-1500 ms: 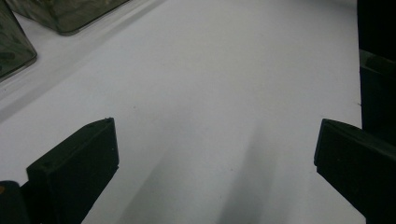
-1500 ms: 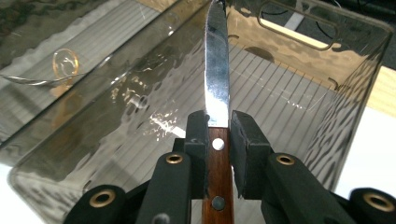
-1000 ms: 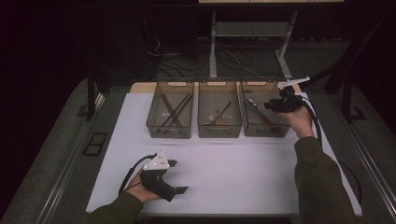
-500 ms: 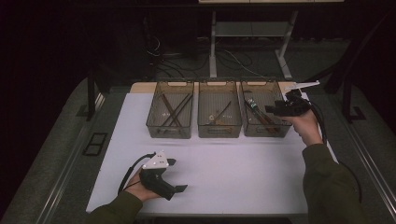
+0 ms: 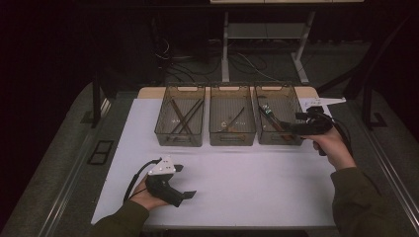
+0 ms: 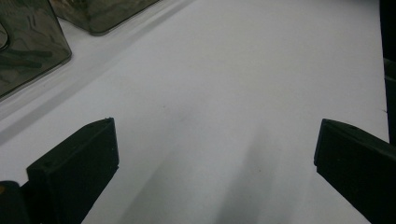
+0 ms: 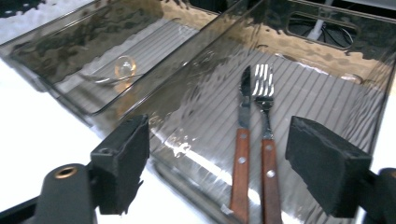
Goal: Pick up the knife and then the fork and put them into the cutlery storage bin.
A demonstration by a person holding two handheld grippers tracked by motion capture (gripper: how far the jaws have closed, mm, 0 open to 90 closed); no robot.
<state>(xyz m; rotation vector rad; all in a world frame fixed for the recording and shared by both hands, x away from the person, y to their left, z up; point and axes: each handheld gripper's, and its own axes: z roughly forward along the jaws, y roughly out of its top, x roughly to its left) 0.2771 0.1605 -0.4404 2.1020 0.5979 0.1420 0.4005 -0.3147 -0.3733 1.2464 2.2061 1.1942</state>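
Note:
Three smoky clear bins stand in a row on the white table (image 5: 247, 177). The right bin (image 5: 279, 139) holds a knife (image 7: 243, 140) and a fork (image 7: 265, 140) with wooden handles, lying side by side. My right gripper (image 5: 292, 129) is at that bin's near right corner, pointing into it. Its jaws have just been opening, and the right gripper (image 7: 215, 154) stands open with nothing between its pads. My left gripper (image 5: 186, 180) rests on the table at the front left. The left gripper (image 6: 215, 149) is wide open over bare white surface.
The middle bin (image 5: 232, 137) holds a spoon (image 7: 122, 67). In the left bin (image 5: 179, 137) lie several dark sticks. A dark ledge (image 5: 64, 177) runs round the table. Desk legs and cables (image 5: 225, 59) stand behind the bins.
The right hand has drawn back from above the right bin toward its near right corner. The left hand and its gripper have stayed in place.

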